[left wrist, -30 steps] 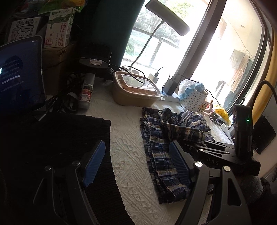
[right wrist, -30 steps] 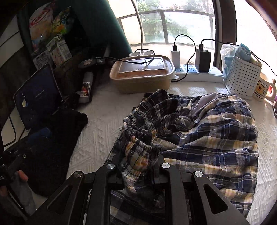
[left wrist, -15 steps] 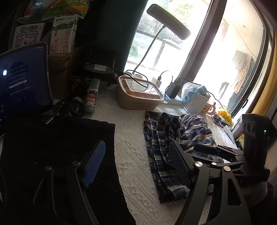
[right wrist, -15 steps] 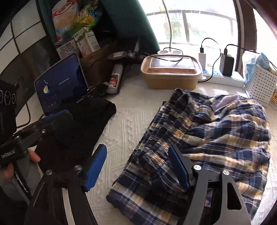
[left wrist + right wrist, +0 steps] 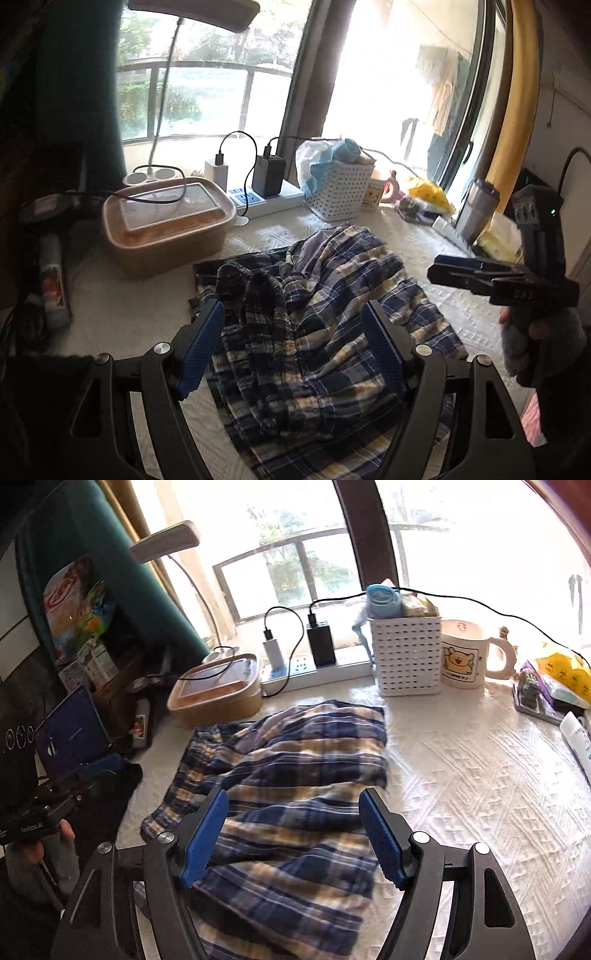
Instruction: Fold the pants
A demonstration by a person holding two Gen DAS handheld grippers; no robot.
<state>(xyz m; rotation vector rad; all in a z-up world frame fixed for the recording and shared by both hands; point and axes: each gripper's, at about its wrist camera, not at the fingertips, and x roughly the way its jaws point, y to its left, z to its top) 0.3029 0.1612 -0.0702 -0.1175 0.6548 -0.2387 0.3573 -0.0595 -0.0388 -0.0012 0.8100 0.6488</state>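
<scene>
- Here, crumpled blue-and-yellow plaid cotton pants (image 5: 317,317), heaped just in front of the tan lidded plastic box (image 5: 166,225) on the white quilted cover (image 5: 461,775).
- Left gripper (image 5: 293,349) spread wide, empty, above the gathered waistband.
- Right gripper (image 5: 293,836) likewise released, holding nothing.
- Probably soft, light, floppy; best pinched at waistband corners.

The pants (image 5: 295,775) are showing a plaid of navy blue, cream and yellow. The tablecloth (image 5: 480,775) is looking white with a raised woven pattern. The basket (image 5: 406,657) is showing white with rows of small holes. The mug (image 5: 463,657) is wearing a yellow bear print. Blue pads are lining the black left gripper (image 5: 293,345) and right gripper (image 5: 293,832).
</scene>
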